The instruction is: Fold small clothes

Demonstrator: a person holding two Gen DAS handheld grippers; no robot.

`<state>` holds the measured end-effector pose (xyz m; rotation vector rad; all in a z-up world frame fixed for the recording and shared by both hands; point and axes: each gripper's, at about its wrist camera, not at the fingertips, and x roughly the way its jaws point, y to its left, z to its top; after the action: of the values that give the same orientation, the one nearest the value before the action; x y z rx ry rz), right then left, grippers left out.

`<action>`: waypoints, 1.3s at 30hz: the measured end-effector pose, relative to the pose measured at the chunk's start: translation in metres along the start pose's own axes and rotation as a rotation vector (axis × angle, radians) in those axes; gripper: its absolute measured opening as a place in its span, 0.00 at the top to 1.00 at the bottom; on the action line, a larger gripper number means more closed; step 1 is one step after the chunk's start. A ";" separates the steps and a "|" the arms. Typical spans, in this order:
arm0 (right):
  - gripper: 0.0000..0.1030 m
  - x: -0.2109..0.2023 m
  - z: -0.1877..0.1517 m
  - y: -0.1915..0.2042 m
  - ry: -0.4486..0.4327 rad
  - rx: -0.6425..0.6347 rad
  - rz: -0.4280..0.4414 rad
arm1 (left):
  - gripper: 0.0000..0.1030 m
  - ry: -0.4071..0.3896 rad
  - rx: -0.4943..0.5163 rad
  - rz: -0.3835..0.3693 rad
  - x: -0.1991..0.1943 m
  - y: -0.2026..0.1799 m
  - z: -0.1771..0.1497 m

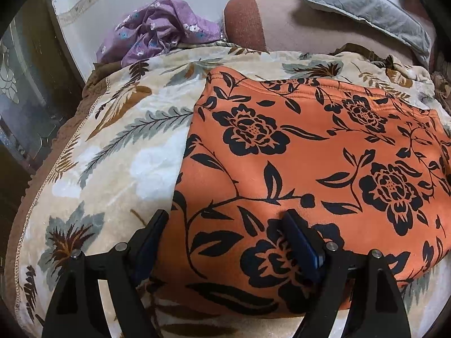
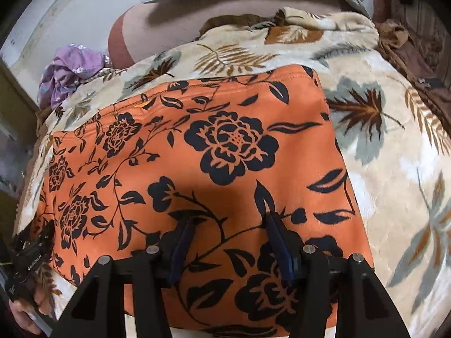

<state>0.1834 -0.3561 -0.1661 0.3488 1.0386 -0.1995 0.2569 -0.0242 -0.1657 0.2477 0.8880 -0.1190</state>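
An orange garment with black flowers [image 1: 310, 155] lies flat on a cream leaf-print blanket [image 1: 126, 146]; it also shows in the right wrist view [image 2: 211, 155]. My left gripper [image 1: 227, 217] is open, low over the garment's near left part, its left finger at the cloth's left edge. My right gripper [image 2: 229, 219] is open, low over the garment's near middle. Neither holds anything. The left gripper [image 2: 31, 248] shows at the lower left of the right wrist view.
A crumpled purple flowered cloth [image 1: 160, 33] lies at the blanket's [image 2: 394, 169] far left. A brown-and-pink bolster [image 1: 282, 25] and a grey pillow [image 1: 366, 5] lie at the far side. A wall and dark furniture [image 1: 28, 98] stand at the left.
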 end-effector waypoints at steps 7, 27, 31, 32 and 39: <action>0.44 -0.018 0.000 0.006 -0.057 0.004 0.068 | 0.19 0.005 0.006 0.012 -0.001 -0.002 0.000; 0.43 -0.025 -0.024 0.037 -0.052 -0.109 0.147 | 0.19 -0.009 0.005 0.040 -0.004 -0.004 -0.003; 0.43 -0.033 -0.026 0.039 -0.068 -0.109 0.187 | 0.19 -0.026 0.001 0.048 -0.011 -0.006 -0.010; 0.43 -0.033 -0.026 0.039 -0.064 -0.107 0.190 | 0.19 -0.031 0.003 0.051 -0.013 -0.007 -0.011; 0.43 -0.007 -0.033 0.040 0.025 -0.104 0.155 | 0.19 -0.055 0.011 0.047 -0.025 -0.013 -0.017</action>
<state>0.1662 -0.3064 -0.1677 0.3371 1.0372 -0.0019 0.2263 -0.0325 -0.1585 0.2739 0.8263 -0.0870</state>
